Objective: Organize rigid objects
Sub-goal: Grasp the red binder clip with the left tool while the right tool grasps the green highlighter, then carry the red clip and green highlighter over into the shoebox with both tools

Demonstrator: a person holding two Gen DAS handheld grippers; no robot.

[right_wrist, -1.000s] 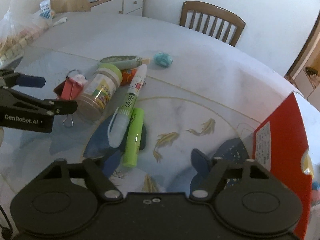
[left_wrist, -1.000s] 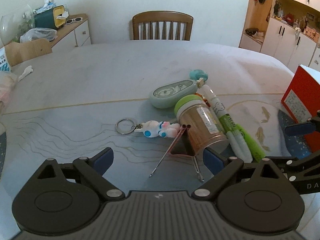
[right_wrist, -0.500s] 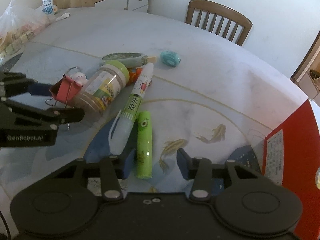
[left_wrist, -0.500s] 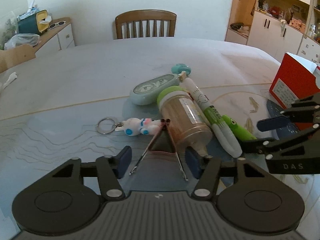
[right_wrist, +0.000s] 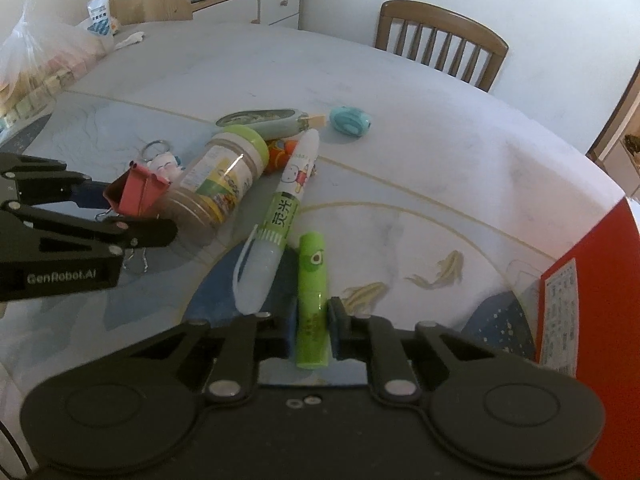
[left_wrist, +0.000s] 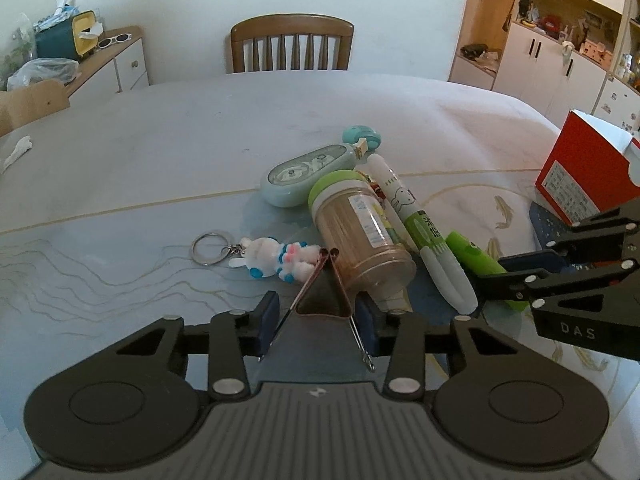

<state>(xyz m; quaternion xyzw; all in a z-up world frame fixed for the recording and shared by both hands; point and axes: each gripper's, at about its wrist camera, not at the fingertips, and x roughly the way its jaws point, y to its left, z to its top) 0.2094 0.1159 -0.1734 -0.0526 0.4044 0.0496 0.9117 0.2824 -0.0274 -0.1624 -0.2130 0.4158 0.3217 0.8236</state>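
the left gripper point(right_wrist: 132, 210), seen to the left of the right gripper's own fingers, carries "genrobot.ai" in pale letters on its black side. the right gripper point(left_wrist: 486, 280), seen at the right of the left wrist view, shows "das" on its black body. the white and green glue pen point(right_wrist: 280, 216), lying just ahead of the right gripper, bears the two chinese characters 灵米 on its green band; the print on the red box point(left_wrist: 580, 176) label and on the jar point(right_wrist: 218, 184) label is too small to read.
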